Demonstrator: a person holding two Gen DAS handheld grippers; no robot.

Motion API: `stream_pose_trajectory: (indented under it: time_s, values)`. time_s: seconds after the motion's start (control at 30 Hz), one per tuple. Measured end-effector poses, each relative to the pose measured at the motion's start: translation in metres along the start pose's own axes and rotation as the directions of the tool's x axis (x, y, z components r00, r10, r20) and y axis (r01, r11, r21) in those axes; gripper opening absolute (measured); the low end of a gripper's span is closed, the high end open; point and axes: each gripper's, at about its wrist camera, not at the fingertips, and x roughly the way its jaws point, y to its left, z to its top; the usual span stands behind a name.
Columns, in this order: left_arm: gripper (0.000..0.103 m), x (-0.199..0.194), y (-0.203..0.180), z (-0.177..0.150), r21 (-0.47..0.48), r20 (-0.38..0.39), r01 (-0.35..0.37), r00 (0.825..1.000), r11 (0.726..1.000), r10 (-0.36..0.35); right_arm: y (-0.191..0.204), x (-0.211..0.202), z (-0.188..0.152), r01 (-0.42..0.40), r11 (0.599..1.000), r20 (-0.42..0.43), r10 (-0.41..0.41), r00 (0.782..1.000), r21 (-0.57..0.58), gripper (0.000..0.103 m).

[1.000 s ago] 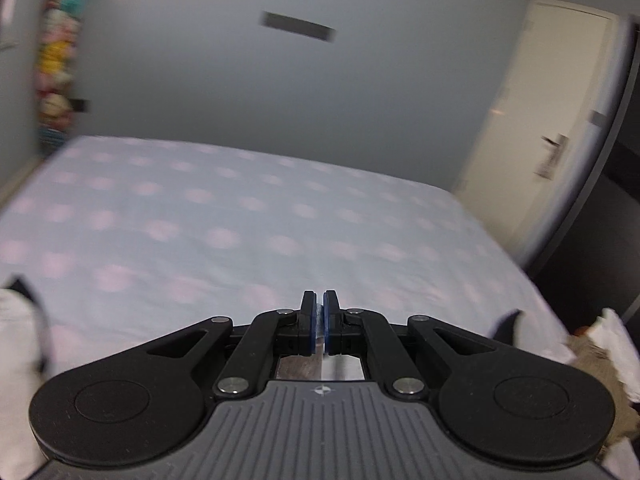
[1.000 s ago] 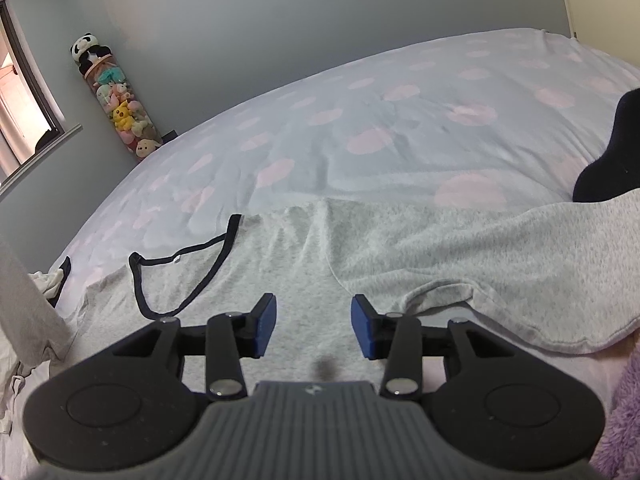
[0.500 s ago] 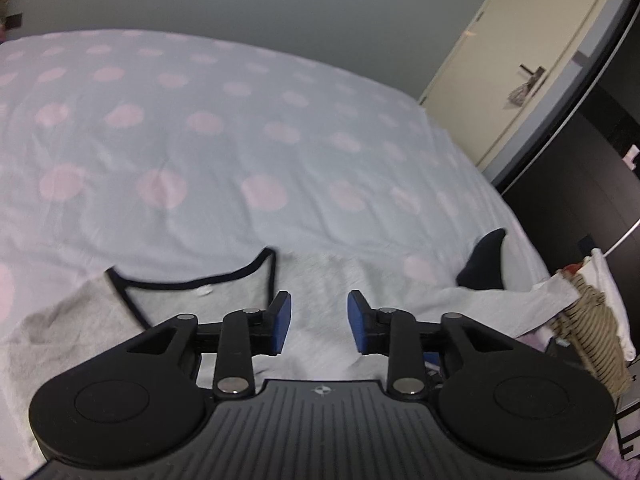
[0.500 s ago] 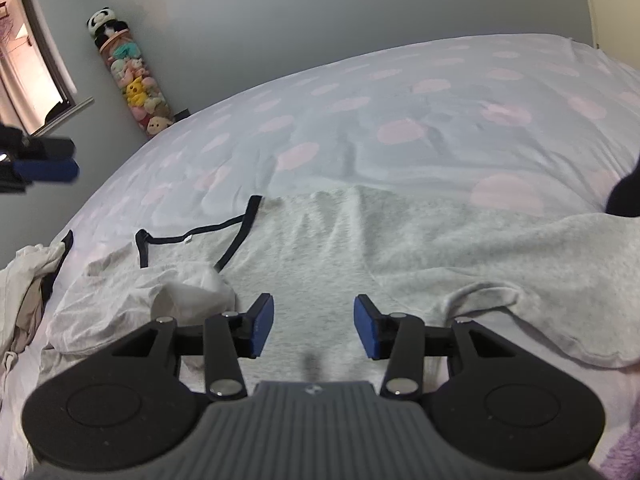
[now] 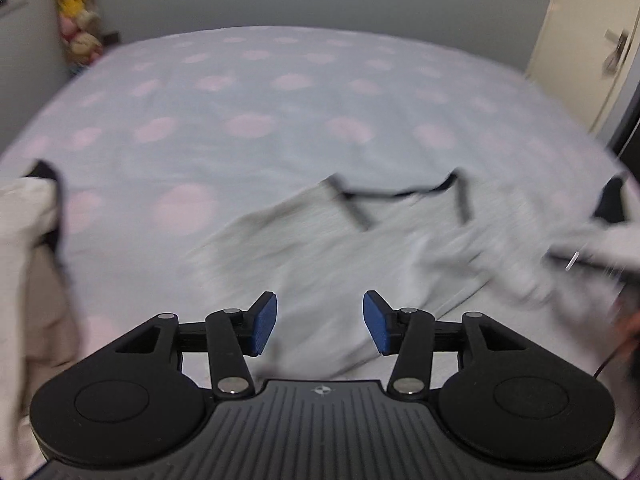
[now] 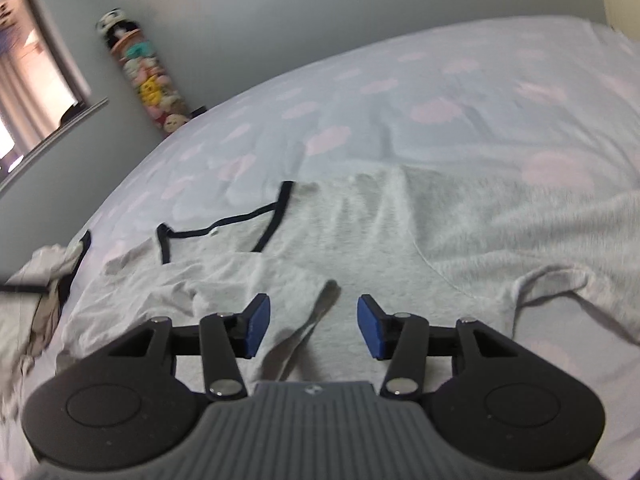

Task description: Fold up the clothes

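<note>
Shirt: grey, spread on the bed, close ahead of both grippers and running off to the right
Shirt, left view: same garment, blurred, filling the middle and right of the frame
Neckline: dark trim (a thin band, square-cornered), lying open toward the far left of the shirt
Sleeve: a loose flap with a rounded end, lying over the shirt body, its tip between the right gripper's blue pads, not gripped
Left gripper: jaws wide apart, empty, hovering over the shirt's near edge; cloth shows in the gap below
Right gripper: jaws wide apart, nothing held
Fabric: soft heathered knit, rumpled into shallow ridges near the middle, one curved fold at right
Bed: pale blue sheet with pink round spots, smooth
Pile: cream and dark cloth heaped at the bed's left edge
Toys: a tall column of plush figures in the far corner by the wall
</note>
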Motion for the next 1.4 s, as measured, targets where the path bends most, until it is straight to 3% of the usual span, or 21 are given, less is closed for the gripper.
stream_pose_trajectory:
  time_s: [0.1,0.23,0.37,0.43,0.47,0.53,0.63,0.7,0.73,0.77,0.87,0.97,1.03,1.1,1.2,1.3,1.4]
  values:
    - [0.046,0.002,0.016,-0.025,-0.006,-0.044,-0.047,0.998,0.999,0.047,0.0,0.006,0.007,0.002,1.0,0.002,-0.002,1.0,-0.015,0.048]
    - [0.047,0.016,0.031,-0.045,-0.049,-0.062,-0.06,0.996,0.997,0.057,0.001,0.016,0.012,-0.007,0.999,-0.012,0.006,1.0,-0.041,0.047]
    - [0.046,0.035,0.033,-0.042,-0.058,-0.048,-0.081,0.996,0.995,0.078,0.001,0.027,0.014,-0.017,0.998,-0.031,0.015,0.999,-0.059,0.043]
    - [0.032,0.041,0.034,-0.039,-0.06,-0.049,-0.083,0.996,0.995,0.08,0.002,0.033,0.015,-0.022,0.997,-0.041,0.02,0.999,-0.068,0.024]
    - [0.021,0.041,0.032,-0.038,-0.048,-0.048,-0.088,0.995,0.995,0.085,0.002,0.036,0.015,-0.025,0.997,-0.046,0.022,0.999,-0.072,0.02]
    - [0.014,0.04,0.03,-0.036,-0.023,-0.046,-0.099,0.994,0.995,0.098,0.001,0.039,0.017,-0.02,0.997,-0.045,0.016,0.999,-0.079,0.004]
    - [0.009,0.032,0.031,-0.041,0.028,-0.048,-0.136,0.989,0.99,0.137,-0.004,0.033,0.022,0.033,0.997,0.001,-0.033,0.999,-0.076,0.003]
    - [0.005,0.031,0.041,-0.05,0.017,-0.084,-0.15,0.985,0.989,0.151,-0.007,0.029,0.026,0.068,0.995,0.032,-0.066,0.997,-0.072,0.003]
    - [0.001,0.033,0.046,-0.054,0.017,-0.106,-0.191,0.976,0.982,0.191,-0.01,0.029,0.027,0.078,0.995,0.037,-0.076,0.996,-0.061,0.003]
    - [0.0,0.033,0.053,-0.059,0.007,-0.123,-0.221,0.968,0.975,0.22,-0.014,0.03,0.027,0.082,0.996,0.032,-0.081,0.996,-0.041,0.003]
    - [0.0,0.022,0.077,-0.067,-0.12,-0.114,-0.195,0.977,0.973,0.182,-0.021,0.033,0.026,0.085,0.996,0.021,-0.084,0.996,-0.007,0.004]
    - [0.001,0.008,0.086,-0.063,-0.161,-0.087,-0.168,0.984,0.973,0.156,-0.021,0.032,0.026,0.079,0.997,0.02,-0.079,0.997,0.008,0.018]
    - [0.01,0.002,0.086,-0.051,-0.173,-0.056,-0.127,0.991,0.977,0.119,-0.022,0.028,0.026,0.076,0.997,0.023,-0.076,0.997,0.021,0.035]
    - [0.031,-0.001,0.085,-0.037,-0.194,-0.02,-0.078,0.997,0.978,0.075,-0.022,0.025,0.027,0.072,0.997,0.027,-0.073,0.997,0.035,0.035]
    - [0.051,0.006,0.08,-0.013,-0.221,0.029,-0.034,0.999,0.975,0.042,-0.022,0.021,0.028,0.067,0.996,0.032,-0.069,0.997,0.054,0.036]
    - [0.051,0.031,0.083,0.009,-0.236,0.026,-0.021,0.999,0.972,0.027,-0.021,0.018,0.027,0.068,0.996,0.036,-0.07,0.997,0.053,0.037]
    - [0.051,0.058,0.092,0.022,-0.306,0.022,-0.005,1.0,0.952,0.012,-0.019,0.019,0.026,0.067,0.997,0.038,-0.069,0.997,0.041,0.038]
